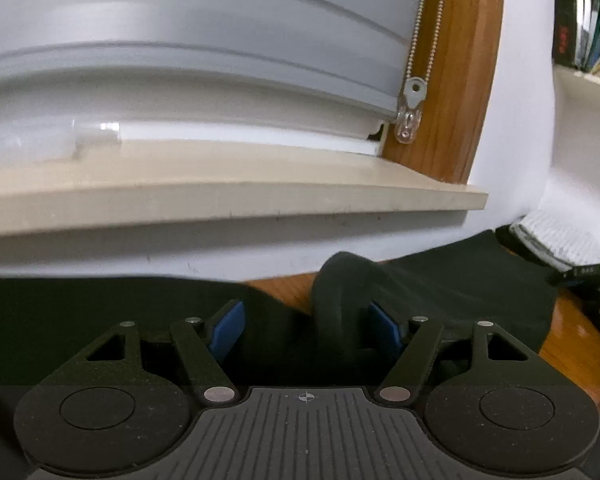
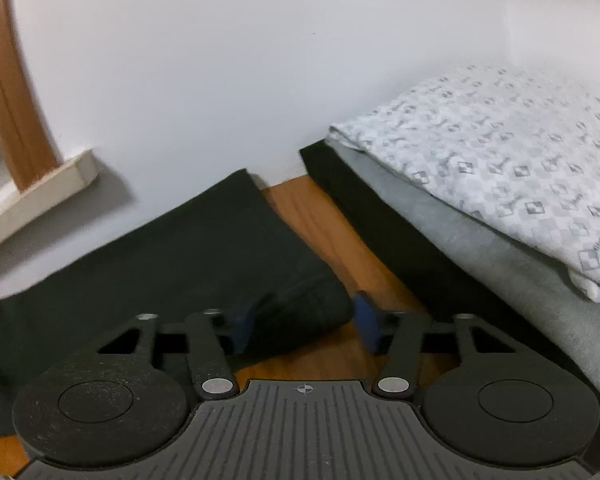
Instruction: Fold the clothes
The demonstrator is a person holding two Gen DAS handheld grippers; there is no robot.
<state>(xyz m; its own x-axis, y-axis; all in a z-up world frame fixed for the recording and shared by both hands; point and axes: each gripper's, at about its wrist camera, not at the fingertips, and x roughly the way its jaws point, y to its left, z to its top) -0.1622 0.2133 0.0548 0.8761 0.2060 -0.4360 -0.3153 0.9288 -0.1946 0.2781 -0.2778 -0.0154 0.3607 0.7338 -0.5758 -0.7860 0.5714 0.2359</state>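
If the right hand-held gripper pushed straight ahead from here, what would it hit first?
Most likely the folded end of the black garment, which already sits between the open fingers of the right hand-held gripper. Beyond it lie bare wooden table and white wall.

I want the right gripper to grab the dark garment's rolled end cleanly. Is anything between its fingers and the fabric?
Nothing visible. The right gripper already straddles the black garment's rolled end on the wooden surface; the folded stack lies off to the side.
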